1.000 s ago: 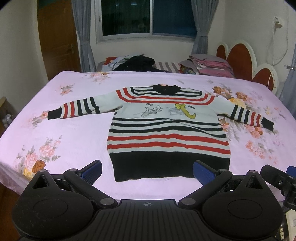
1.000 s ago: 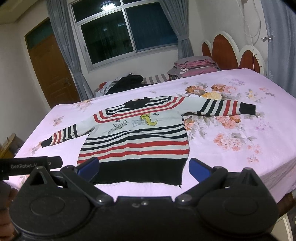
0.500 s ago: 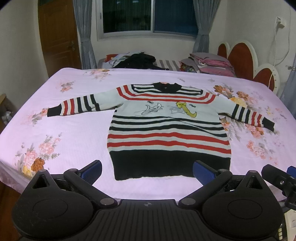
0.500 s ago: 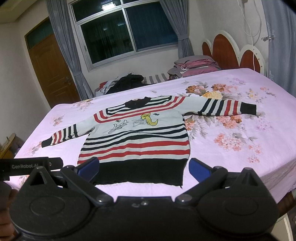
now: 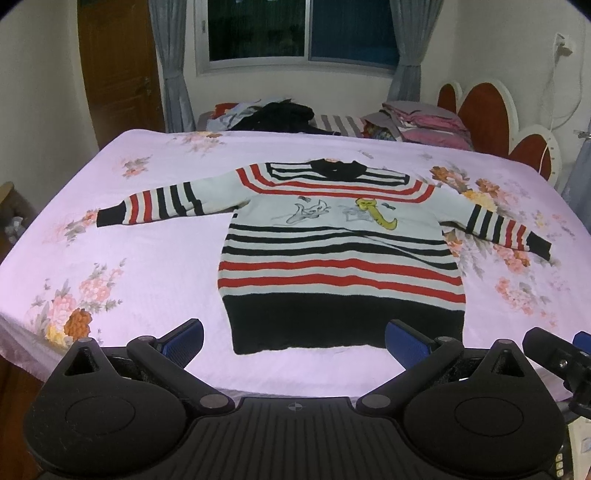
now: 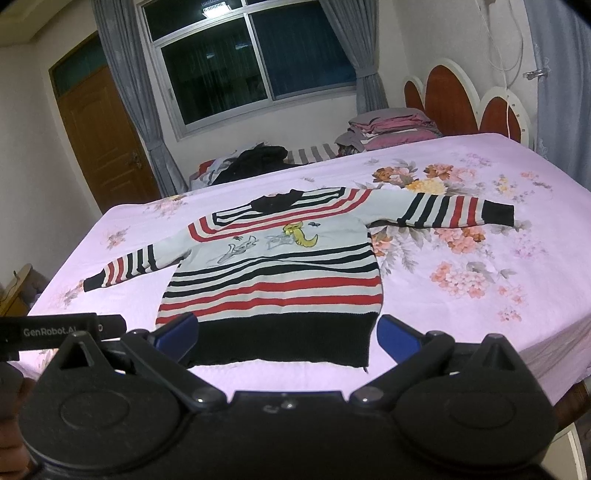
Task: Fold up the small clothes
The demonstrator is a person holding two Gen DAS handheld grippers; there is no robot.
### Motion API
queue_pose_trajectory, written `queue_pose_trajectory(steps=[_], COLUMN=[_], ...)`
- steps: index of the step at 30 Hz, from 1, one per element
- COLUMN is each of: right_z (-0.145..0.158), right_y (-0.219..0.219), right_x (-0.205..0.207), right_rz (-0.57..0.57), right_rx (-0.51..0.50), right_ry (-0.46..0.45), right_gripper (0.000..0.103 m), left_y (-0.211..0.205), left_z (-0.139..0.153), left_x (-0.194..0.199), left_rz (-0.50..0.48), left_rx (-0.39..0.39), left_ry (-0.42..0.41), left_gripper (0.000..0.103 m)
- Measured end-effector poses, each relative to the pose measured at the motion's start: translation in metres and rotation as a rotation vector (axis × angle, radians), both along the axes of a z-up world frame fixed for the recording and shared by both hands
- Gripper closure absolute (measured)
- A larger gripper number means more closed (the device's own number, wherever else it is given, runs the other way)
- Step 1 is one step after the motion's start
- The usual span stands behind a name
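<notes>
- A brown wooden door (image 5: 122, 70) stands at about ten o'clock in the left wrist view, with a grey curtain (image 5: 173, 62) just beside it.
- A pink floral bedsheet (image 5: 110, 229) covers the bed that fills the middle of both views.
- The striped sweater (image 5: 340, 251) lies flat and face up on that sheet, neck toward twelve o'clock and black hem toward six o'clock, near the bed's front edge.
- Its sleeves are spread out sideways: one cuff reaches toward nine o'clock, the other toward three o'clock, both resting on the sheet.
- On its chest are a grey cartoon figure and a yellow one, side by side.
- The left gripper (image 5: 293, 338) hovers in front of the hem with its blue-padded fingers (image 5: 183, 339) wide apart, holding nothing and apart from the cloth.
- In the right wrist view the sweater (image 6: 273, 284) sits at centre, slightly turned, its hem toward six o'clock.
- The right gripper (image 6: 286, 332) is likewise spread wide and empty; its blue fingers (image 6: 397, 338) frame the hem's two corners without visibly touching them.
- A heap of dark clothes (image 5: 284, 114) lies beyond the bed at twelve o'clock, under the dark window (image 5: 303, 29).
- Folded pink and grey bedding (image 5: 424, 122) is stacked at about one o'clock.
- A red and white scalloped headboard (image 5: 491, 118) stands at two o'clock.
</notes>
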State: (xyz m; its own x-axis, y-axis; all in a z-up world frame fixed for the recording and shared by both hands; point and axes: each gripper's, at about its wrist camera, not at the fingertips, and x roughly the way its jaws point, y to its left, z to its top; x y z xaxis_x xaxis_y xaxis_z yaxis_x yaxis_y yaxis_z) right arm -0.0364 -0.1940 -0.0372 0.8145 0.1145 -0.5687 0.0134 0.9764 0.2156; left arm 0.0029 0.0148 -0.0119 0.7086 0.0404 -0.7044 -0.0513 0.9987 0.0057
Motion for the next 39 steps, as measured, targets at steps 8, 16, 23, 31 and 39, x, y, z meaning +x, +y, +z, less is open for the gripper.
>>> queue_pose_trajectory(steps=[8,16,23,31,39], right_z=[-0.001,-0.003,-0.005,-0.005,-0.007], right_y=[0.002,0.004,0.009,0.01,0.011], right_x=[-0.001,-0.001,0.0,0.001,0.012], right_rz=[0.001,0.001,0.0,-0.003,-0.02], right_rx=[-0.001,-0.002,-0.005,-0.006,-0.009], right_ry=[0.002,0.006,0.013,0.017,0.031], right_gripper=[0.0,0.0,0.0,0.0,0.0], left_y=[0.005,0.005,0.007,0.009,0.018], left_z=[-0.001,-0.002,-0.003,-0.002,-0.006], left_x=[0.002,0.002,0.003,0.005,0.019], left_rz=[0.004,0.005,-0.001,-0.002,-0.012], left_rx=[-0.003,-0.003,-0.002,-0.001,0.01], left_ry=[0.009,0.009,0.011,0.014,0.016], left_gripper=[0.0,0.0,0.0,0.0,0.0])
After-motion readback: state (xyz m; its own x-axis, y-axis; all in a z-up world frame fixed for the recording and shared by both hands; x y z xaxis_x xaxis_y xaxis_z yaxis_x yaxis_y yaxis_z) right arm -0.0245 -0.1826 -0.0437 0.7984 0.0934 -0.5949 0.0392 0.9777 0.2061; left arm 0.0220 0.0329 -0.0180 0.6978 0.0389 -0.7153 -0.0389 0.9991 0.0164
